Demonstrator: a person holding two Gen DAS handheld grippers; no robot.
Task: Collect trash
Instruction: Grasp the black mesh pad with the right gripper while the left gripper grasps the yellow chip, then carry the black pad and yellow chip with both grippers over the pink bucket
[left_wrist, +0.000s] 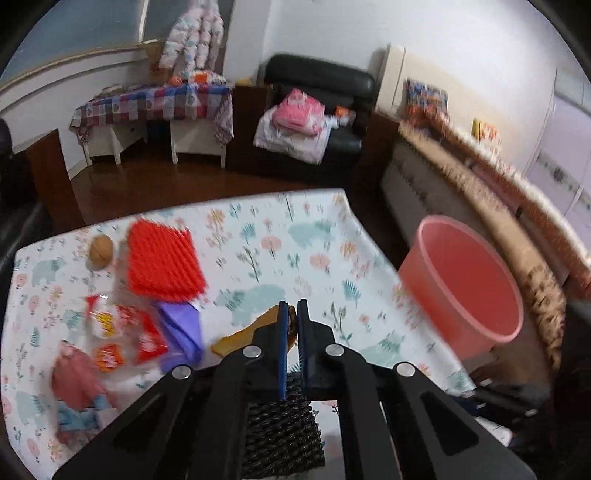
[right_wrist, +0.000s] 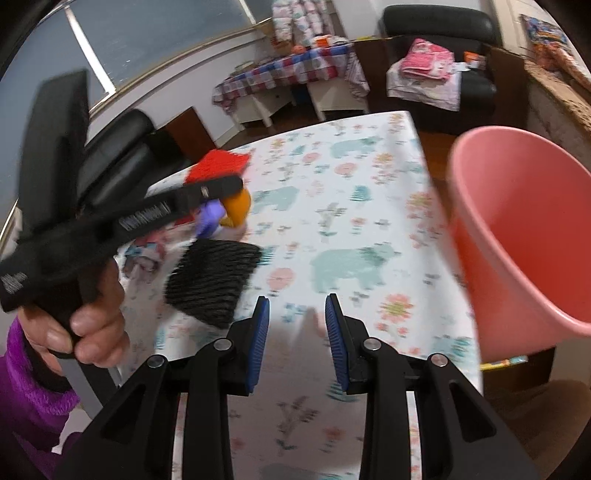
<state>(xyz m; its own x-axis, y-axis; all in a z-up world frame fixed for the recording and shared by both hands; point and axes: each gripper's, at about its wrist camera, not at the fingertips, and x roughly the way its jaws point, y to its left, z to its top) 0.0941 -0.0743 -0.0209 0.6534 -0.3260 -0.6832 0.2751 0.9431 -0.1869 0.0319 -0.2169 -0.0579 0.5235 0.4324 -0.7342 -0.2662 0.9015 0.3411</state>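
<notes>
My left gripper: fingers nearly together, pinched on something dark. My right gripper: fingers parted, nothing between. My left hand shows, wrapped round its handle, purple sleeve at wrist.

Even indoor light, heavy motion blur, fisheye bending and dark corners.
</notes>
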